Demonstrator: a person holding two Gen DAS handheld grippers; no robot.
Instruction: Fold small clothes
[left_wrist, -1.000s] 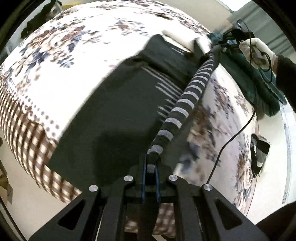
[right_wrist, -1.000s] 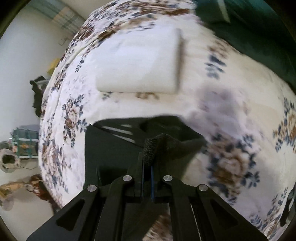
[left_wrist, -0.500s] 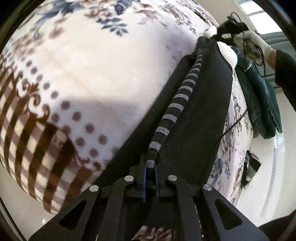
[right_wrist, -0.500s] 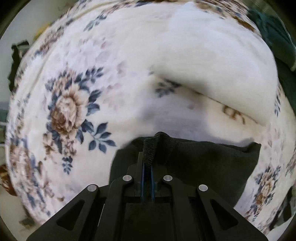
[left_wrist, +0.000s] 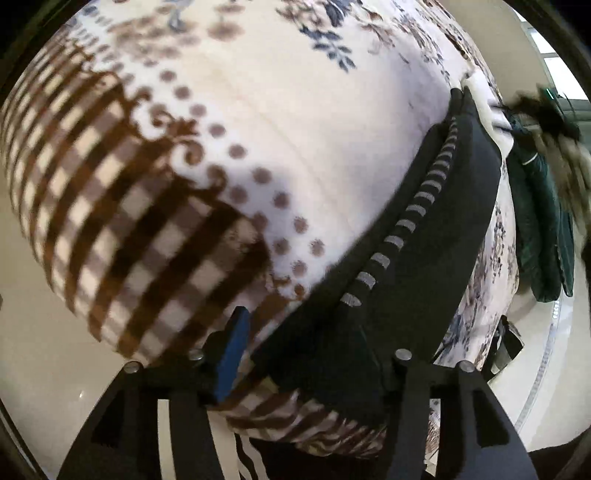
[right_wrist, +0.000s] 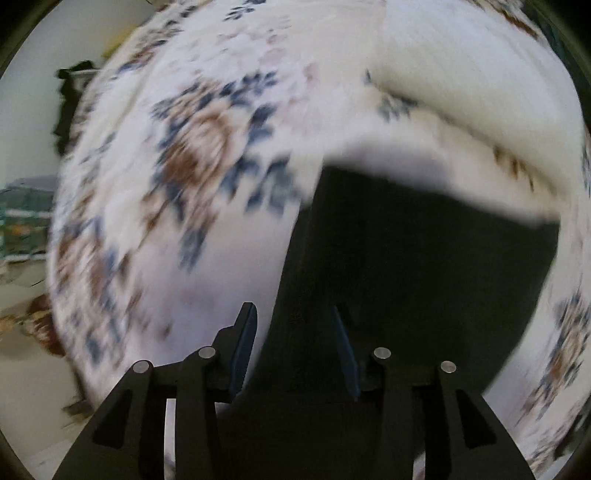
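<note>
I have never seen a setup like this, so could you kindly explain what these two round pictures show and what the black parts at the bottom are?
There is no robot here: a person holds a pair of tongs in each hand, and a fisheye camera on each looks forward along its two fingers. One picture is from the left tongs, the other from the right tongs. Both look down at a bed with a floral blanket. On it lies a dark garment with a striped trim. The jaws of both tongs are opening, the cloth lying between them unclamped. A dark green garment lies beyond it.
</note>
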